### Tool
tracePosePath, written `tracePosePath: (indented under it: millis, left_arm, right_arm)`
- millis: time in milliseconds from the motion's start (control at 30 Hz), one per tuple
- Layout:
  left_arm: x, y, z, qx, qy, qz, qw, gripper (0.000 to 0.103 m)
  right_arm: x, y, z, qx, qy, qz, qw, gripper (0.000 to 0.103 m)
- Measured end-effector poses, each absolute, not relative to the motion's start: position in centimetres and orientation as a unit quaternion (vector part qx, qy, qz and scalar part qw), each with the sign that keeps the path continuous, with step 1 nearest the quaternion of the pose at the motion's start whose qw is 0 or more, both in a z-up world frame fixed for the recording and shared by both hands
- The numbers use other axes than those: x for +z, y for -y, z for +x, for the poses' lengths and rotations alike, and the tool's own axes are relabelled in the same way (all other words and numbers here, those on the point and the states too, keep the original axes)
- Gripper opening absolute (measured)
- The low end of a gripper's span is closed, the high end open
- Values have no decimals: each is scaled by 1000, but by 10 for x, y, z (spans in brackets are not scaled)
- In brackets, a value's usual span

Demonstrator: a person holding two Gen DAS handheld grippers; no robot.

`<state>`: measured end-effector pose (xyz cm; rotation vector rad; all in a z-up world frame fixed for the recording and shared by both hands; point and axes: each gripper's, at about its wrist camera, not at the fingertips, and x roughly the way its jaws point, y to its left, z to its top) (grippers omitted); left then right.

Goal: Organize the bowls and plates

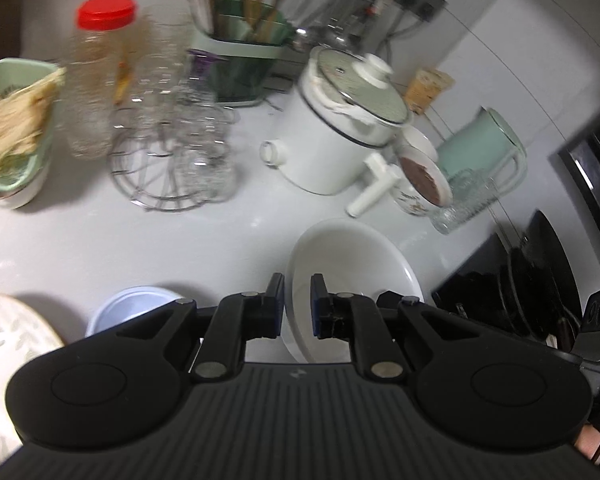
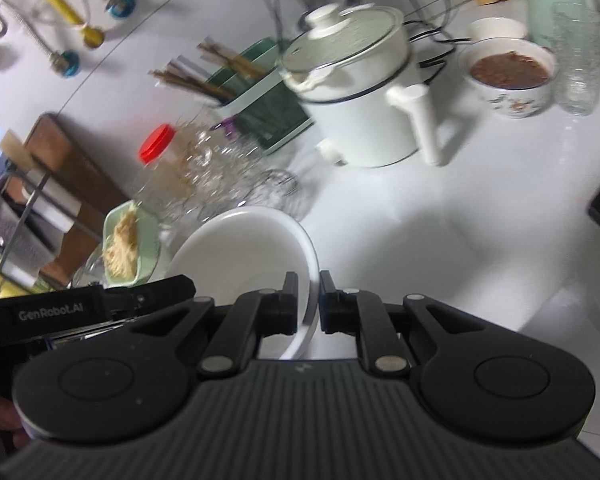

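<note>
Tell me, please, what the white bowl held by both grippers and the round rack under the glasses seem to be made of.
White bowl: probably glazed ceramic, perhaps melamine; it is smooth, opaque and glossy, with a thick rim. The look alone does not settle which.

Round rack: thin metal wire, likely chromed or stainless steel; the rods are silvery and shiny. The blur hides finer detail.

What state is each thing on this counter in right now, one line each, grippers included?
left gripper: shut on the white bowl's rim.
right gripper: shut on the opposite rim.
white bowl: empty, tilted, held by both grippers.
white pot: lid on.
red-capped jar: capped, upright.
floral bowl: holds brown food, uncovered.
green dish: holds pale shredded food.
blue bowl: upright, looks empty.
</note>
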<state>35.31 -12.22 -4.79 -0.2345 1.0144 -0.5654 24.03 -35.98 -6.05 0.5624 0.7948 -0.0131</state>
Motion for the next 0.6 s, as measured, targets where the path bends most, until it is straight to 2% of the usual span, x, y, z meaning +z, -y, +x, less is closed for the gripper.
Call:
tracePosePath:
  millis: [600]
  left_arm:
    - [-59, 21, 346, -168, -478, -172, 845, 14]
  right_arm:
    - [-64, 283, 291, 108, -432, 200, 873, 12]
